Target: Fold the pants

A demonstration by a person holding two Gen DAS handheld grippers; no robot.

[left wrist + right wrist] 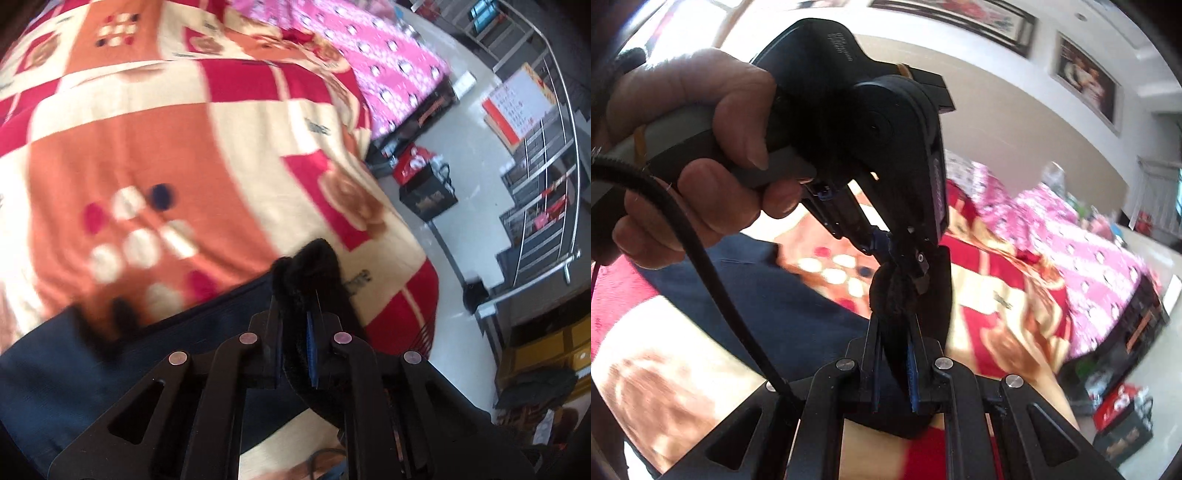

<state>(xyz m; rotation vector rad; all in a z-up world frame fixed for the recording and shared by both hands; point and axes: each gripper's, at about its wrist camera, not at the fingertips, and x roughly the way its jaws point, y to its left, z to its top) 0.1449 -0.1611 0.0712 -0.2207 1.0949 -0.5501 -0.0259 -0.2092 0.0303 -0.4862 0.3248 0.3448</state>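
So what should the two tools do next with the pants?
Probably carry the pinched edge across the bed and lay it on the rest of the pants. Both the left tool and right tool clamp the dark pants, lifted above the blanket.

The dark navy fabric pants (55,369) lie on the red, orange and cream checked blanket (147,147). Behind it lies the pink patterned quilt (388,62). Right of the bed, a black paper bag (428,199) stands on the pale tiled floor (476,155).
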